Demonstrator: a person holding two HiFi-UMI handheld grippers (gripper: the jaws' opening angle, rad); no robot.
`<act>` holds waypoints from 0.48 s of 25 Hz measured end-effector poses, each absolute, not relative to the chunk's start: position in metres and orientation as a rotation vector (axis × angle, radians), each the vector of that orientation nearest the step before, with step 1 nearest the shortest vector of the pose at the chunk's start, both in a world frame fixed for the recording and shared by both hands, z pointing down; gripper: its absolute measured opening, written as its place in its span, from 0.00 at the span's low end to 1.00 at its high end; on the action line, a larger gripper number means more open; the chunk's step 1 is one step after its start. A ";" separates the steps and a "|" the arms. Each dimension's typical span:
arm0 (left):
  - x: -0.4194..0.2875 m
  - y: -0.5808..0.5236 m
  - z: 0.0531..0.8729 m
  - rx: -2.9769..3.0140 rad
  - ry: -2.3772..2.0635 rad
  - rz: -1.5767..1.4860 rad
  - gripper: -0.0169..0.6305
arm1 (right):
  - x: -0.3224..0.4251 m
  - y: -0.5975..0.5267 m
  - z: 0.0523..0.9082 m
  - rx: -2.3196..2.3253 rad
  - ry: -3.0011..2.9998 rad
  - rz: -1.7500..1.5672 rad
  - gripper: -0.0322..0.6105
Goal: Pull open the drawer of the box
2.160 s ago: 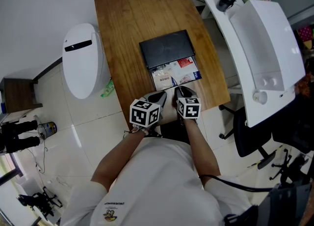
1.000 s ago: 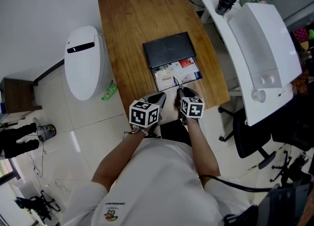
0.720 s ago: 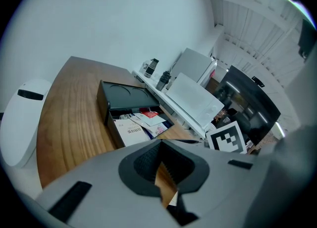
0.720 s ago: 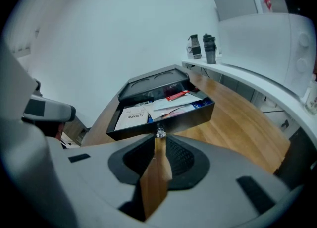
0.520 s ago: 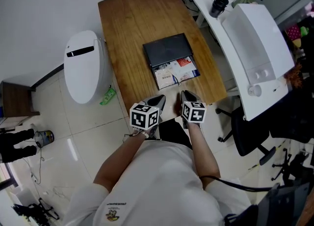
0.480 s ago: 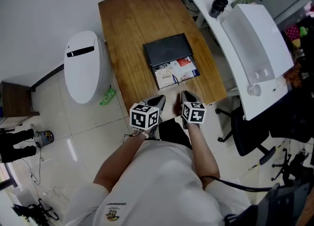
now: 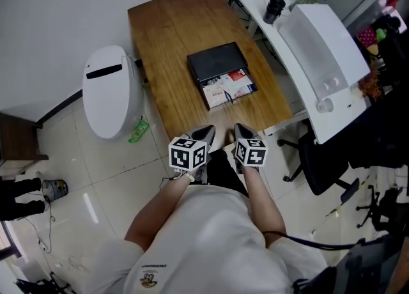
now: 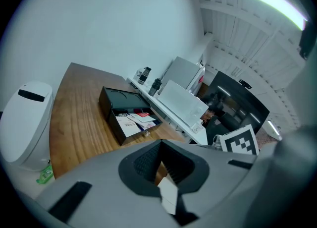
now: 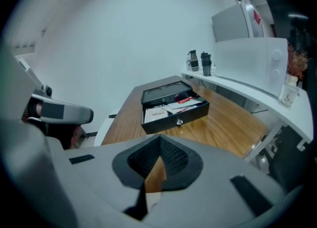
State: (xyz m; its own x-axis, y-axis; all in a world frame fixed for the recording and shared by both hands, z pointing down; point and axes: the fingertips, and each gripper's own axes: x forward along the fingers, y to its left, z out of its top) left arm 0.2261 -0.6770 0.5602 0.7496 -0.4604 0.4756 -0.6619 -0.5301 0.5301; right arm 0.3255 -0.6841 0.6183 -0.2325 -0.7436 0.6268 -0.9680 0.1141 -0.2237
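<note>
Box [image 7: 214,62] is sitting mid-table [image 7: 163,37], its drawer [image 7: 227,88] standing open toward the near edge; the left gripper [image 7: 206,135] and right gripper [image 7: 241,133] are hovering just past that edge, well apart from it.

Left gripper view: the jaws are pressing together on nothing, with the drawer lying far ahead.

Right gripper view: the jaws are likewise meeting, empty, with the drawer's knob [image 9: 179,121] facing them.

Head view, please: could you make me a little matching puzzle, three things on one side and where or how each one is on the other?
Things:
1. drawer
2. green packet
3. dark cup

Place or state:
A. lying on the floor tiles
B. standing on the white counter
C. pulled out, with papers inside

Pairs: 1-C, 2-A, 3-B
</note>
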 end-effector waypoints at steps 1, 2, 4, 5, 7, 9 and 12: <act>0.224 -0.673 0.558 2.229 -0.833 0.351 0.03 | 0.322 -0.678 0.617 1.670 -2.035 0.863 0.03; 0.223 -0.669 0.555 2.231 -0.828 0.343 0.03 | 0.319 -0.672 0.615 1.676 -2.029 0.863 0.03; 0.220 -0.660 0.551 2.239 -0.814 0.331 0.03 | 0.315 -0.661 0.610 1.701 -2.016 0.858 0.03; 0.219 -0.656 0.549 2.243 -0.807 0.328 0.03 | 0.314 -0.655 0.607 1.714 -2.013 0.853 0.03; 0.217 -0.651 0.547 2.253 -0.796 0.323 0.03 | 0.311 -0.646 0.600 1.730 -2.013 0.838 0.03; 0.215 -0.648 0.544 2.263 -0.792 0.316 0.03 | 0.310 -0.639 0.593 1.739 -2.020 0.822 0.03; 0.214 -0.643 0.536 2.275 -0.797 0.298 0.03 | 0.313 -0.634 0.579 1.767 -2.043 0.810 0.03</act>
